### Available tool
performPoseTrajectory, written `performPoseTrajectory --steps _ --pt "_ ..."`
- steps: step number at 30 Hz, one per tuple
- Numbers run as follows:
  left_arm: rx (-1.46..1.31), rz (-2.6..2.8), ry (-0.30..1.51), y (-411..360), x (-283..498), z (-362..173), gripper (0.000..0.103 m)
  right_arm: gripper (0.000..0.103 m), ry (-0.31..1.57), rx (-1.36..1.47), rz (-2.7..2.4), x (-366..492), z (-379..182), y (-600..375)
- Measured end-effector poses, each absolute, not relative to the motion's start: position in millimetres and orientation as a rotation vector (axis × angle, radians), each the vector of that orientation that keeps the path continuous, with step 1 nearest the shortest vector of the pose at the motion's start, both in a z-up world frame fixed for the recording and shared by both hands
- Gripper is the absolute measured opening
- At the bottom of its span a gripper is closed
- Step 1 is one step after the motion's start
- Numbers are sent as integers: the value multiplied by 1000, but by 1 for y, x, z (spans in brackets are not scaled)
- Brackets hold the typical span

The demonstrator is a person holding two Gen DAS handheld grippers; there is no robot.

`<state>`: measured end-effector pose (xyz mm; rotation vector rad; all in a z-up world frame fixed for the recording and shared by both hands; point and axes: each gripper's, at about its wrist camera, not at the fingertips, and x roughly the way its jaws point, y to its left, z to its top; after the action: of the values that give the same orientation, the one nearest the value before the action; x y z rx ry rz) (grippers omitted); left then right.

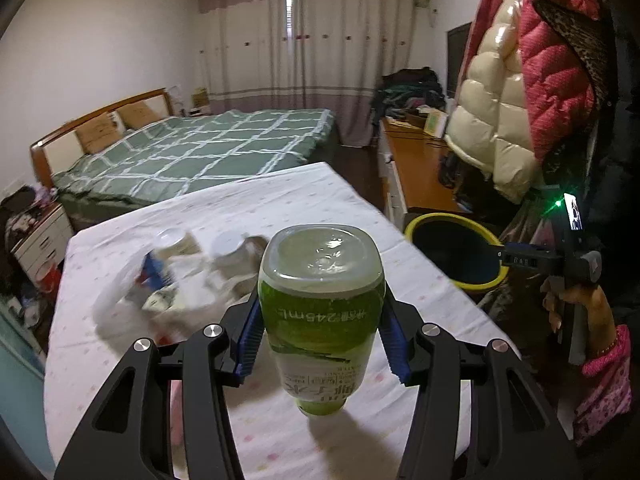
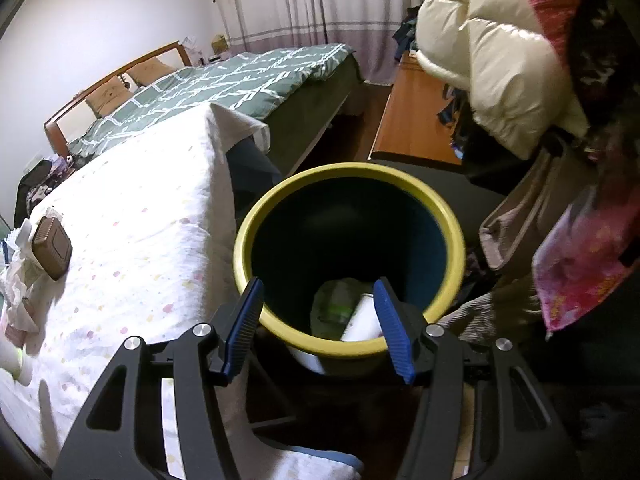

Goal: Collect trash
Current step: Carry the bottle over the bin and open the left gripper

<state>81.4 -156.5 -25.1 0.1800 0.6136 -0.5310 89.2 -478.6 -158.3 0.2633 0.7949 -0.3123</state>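
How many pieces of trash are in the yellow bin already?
2 that I can see in the bin: a crumpled green wrapper at the bottom and a white bottle leaning beside it. More may hide behind the near rim.

Bottle (image 1: pixel 322 312) has a green label with white writing, and the bin (image 2: pixel 348 208) is yellow-rimmed, dark inside. Tablecloth (image 1: pixel 248 208) is white with pastel dots, bedspread (image 1: pixel 208 148) green with white checks.

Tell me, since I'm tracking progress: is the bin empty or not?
Not empty. In the right wrist view, the bin already holds a white bottle and something green at its bottom.
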Motion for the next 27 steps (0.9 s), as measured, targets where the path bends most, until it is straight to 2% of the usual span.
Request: performPoseTrajectory --steps 17,27 --pt "258 -829 620 -332 152 -6 52 55 770 317 -363 49 -164 -524" --pt "345 -890 745 -445 185 -66 52 55 799 350 -396 40 -182 -547"
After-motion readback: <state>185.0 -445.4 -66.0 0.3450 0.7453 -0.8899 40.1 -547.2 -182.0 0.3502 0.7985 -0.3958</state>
